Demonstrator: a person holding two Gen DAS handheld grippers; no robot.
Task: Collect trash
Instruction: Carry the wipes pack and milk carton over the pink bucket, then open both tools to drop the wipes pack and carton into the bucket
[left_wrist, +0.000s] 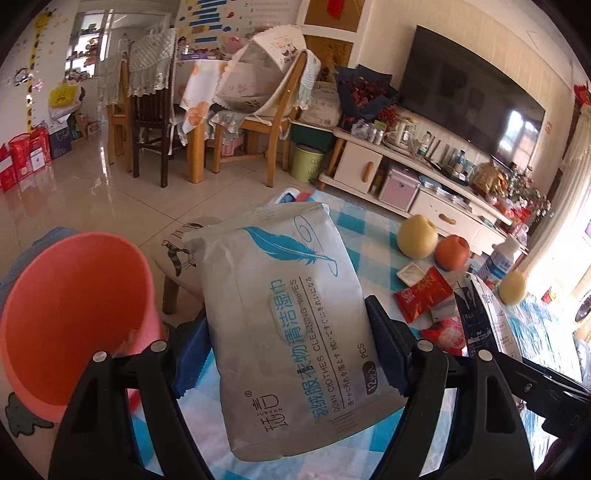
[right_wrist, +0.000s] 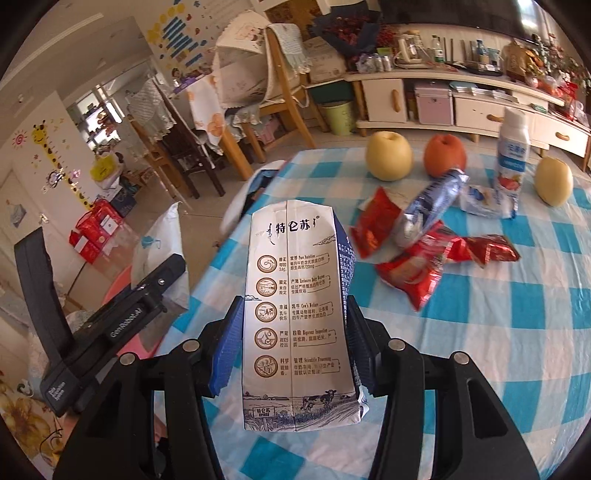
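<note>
Grey-white plastic, printed with a blue feather: the wet-wipes pack (left_wrist: 291, 325) sits clamped between the blue pads of the left gripper (left_wrist: 288, 354), whose jaws are closed against its two long edges, holding it lifted above the checked tablecloth (left_wrist: 369, 221). Just left of that gripper is the open mouth of the pink bin (left_wrist: 74, 310) (beside the table's edge, lower than the pack). Ahead and to its right lie red snack wrappers (left_wrist: 421, 295), a yellow pear (left_wrist: 417, 236) and a red apple (left_wrist: 452, 253).

The right gripper (right_wrist: 291, 343) pinches a flattened milk carton (right_wrist: 295, 314) by its sides, jaws drawn in tight on it, the carton standing upright above the cloth. Ahead and right of it sit more red wrappers (right_wrist: 410, 273), a silver-blue packet (right_wrist: 432, 206) and a yoghurt bottle (right_wrist: 511, 155). To its left the other gripper's black body (right_wrist: 110, 325) shows.
</note>
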